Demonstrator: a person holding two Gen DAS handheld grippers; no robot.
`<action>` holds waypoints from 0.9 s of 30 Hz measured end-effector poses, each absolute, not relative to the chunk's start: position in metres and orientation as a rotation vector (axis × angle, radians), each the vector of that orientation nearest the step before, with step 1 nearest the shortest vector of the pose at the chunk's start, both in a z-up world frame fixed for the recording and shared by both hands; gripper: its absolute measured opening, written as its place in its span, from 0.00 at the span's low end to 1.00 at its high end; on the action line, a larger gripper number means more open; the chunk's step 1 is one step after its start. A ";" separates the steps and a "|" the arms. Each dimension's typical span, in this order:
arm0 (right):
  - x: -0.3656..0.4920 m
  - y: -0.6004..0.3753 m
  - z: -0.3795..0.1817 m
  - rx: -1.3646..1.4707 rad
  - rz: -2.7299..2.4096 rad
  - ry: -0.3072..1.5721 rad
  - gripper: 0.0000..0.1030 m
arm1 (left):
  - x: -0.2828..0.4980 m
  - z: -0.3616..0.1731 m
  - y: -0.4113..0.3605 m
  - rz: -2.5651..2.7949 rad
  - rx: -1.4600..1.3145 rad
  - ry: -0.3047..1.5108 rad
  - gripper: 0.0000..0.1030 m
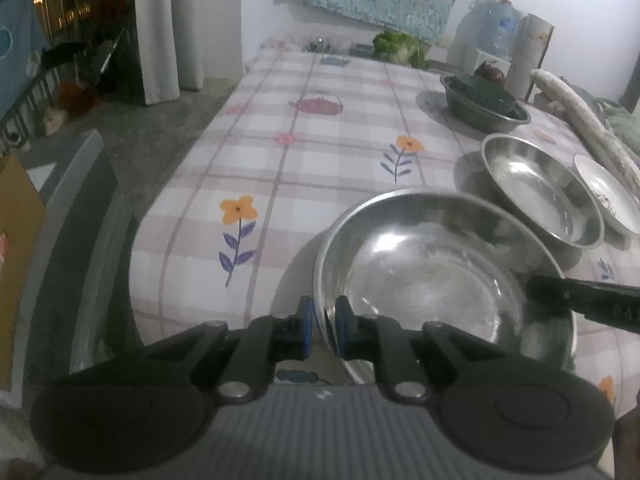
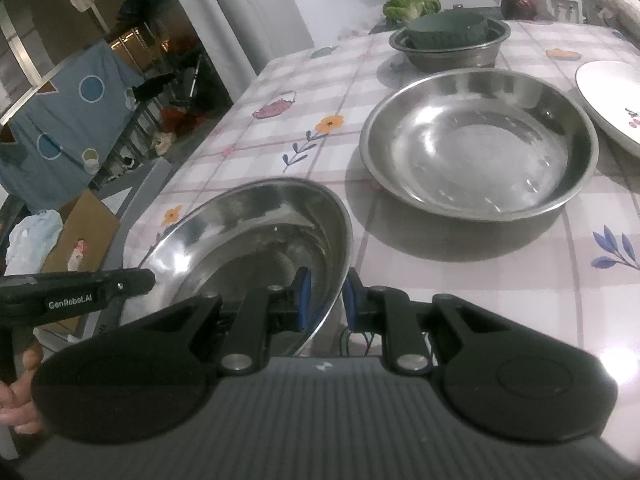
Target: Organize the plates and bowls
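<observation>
Holding the near steel bowl (image 1: 440, 276) by opposite rims, we have the left claw (image 1: 323, 326) and right claw (image 2: 325, 300) both clenched on it at the worktop's (image 1: 304, 168) near edge. Next, we judge, comes carrying it level into the wider steel bowl (image 2: 480, 148) just beyond, beside the white plate (image 2: 612, 100).

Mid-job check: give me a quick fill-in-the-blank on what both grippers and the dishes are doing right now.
1. Both grippers, left gripper and right gripper, pinch the rim of the same ____ bowl.
2. The second steel bowl sits on the tablecloth and is ____ inside.
3. The plate beside it is ____ in colour.
4. The far bowl holds something dark ____.

Missing words: steel; empty; white; green
</observation>
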State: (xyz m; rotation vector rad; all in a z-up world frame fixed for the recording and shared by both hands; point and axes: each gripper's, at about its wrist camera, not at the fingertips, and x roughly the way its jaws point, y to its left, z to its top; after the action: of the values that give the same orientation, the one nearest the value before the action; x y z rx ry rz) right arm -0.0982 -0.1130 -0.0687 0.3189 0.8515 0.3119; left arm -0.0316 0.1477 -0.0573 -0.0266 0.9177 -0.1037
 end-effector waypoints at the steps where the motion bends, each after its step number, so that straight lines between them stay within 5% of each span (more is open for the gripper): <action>1: -0.098 -0.113 -0.069 0.320 0.310 0.854 0.16 | -0.032 -0.059 0.148 -0.107 -0.030 0.921 0.13; 27: -0.089 -0.108 -0.084 0.332 0.313 0.887 0.18 | -0.022 -0.073 0.141 -0.124 -0.016 0.952 0.20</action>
State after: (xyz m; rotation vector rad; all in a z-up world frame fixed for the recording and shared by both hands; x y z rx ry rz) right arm -0.0891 -0.1084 -0.0836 0.3320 0.8866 0.3128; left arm -0.0219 0.1409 -0.0727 -0.0165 0.9523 -0.1240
